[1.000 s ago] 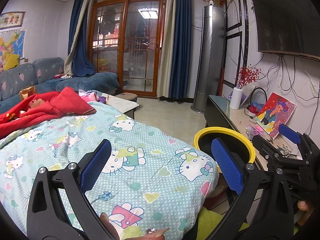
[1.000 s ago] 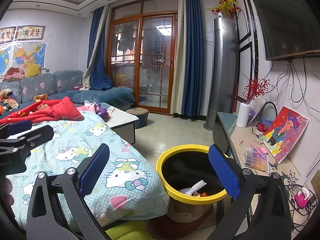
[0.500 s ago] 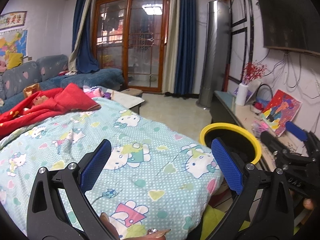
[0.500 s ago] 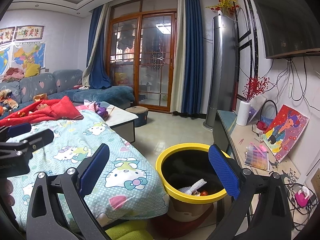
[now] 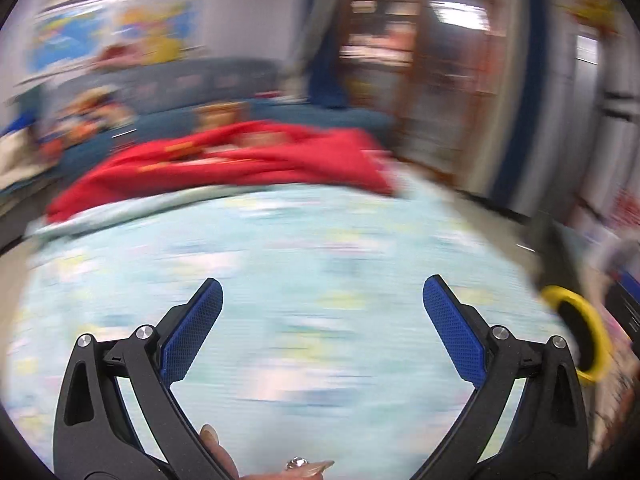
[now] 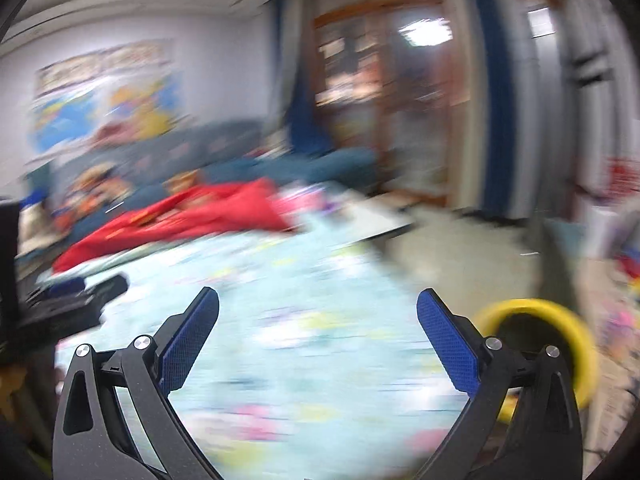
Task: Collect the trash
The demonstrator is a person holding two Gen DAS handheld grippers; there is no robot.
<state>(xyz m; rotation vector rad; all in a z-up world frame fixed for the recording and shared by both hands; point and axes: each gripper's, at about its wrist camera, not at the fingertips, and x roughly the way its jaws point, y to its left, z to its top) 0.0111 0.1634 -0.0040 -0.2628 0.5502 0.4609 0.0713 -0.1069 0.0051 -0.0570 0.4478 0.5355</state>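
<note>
Both views are smeared by motion. My left gripper is open over the pale blue patterned quilt, nothing between its blue pads. My right gripper is open too, also empty, above the same quilt. The yellow-rimmed trash bin sits at the right edge of the left wrist view, and the bin shows low right in the right wrist view, partly behind the right finger. The left gripper appears dark at the left edge of the right wrist view. No piece of trash can be made out in the blur.
A red blanket lies across the far side of the quilt, with a blue sofa and wall maps behind it. Glass doors with blue curtains stand at the back. A low white table and tiled floor lie right of the bed.
Both grippers have swung sharply to the left: the bin slid from centre-right to the far right edge, and the red blanket and sofa now fill the middle. Both stay open.
</note>
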